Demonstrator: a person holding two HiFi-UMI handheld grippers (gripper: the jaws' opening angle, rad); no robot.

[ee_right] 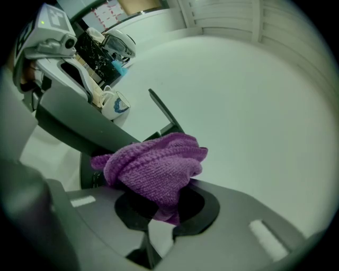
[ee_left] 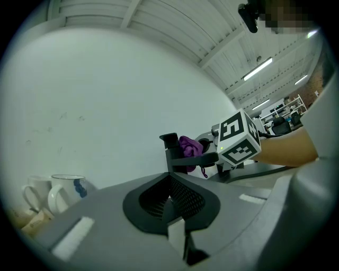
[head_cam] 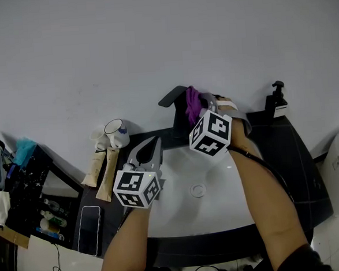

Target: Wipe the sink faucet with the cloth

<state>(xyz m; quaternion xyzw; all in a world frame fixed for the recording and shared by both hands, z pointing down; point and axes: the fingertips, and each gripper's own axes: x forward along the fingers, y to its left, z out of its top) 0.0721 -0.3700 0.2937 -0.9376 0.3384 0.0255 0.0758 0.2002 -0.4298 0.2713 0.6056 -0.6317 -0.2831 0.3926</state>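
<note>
Right tongs (ee_right: 159,204) clamped on the purple cloth (ee_right: 153,169), bunched wad sticking out past the tips. The cloth is touching the black faucet (head_cam: 174,97), up at the top where lever and spout meet, on its right side as I stand behind the person. The faucet is directly ahead of the right tongs with no gap. Its spout's long axis runs from the wall out over the basin, angled a bit left. Wiping probably means dragging along that axis, toward the spout end.

Left tongs (ee_left: 170,185) are together with nothing between them, hanging over the left rim of the sink (head_cam: 181,218), pointed at the faucet but apart from it. The right hand is clearly the nearer one; the left isn't on the job.

Containers: the sink is white and bare, with only the drain (head_cam: 197,189) showing. A mug (head_cam: 116,133) sits on the black table (head_cam: 286,153) left of the faucet and looks empty from above. A soap dispenser (head_cam: 276,100) stands on the far right by the wall. A phone (head_cam: 89,227) lies flat at the left edge.
</note>
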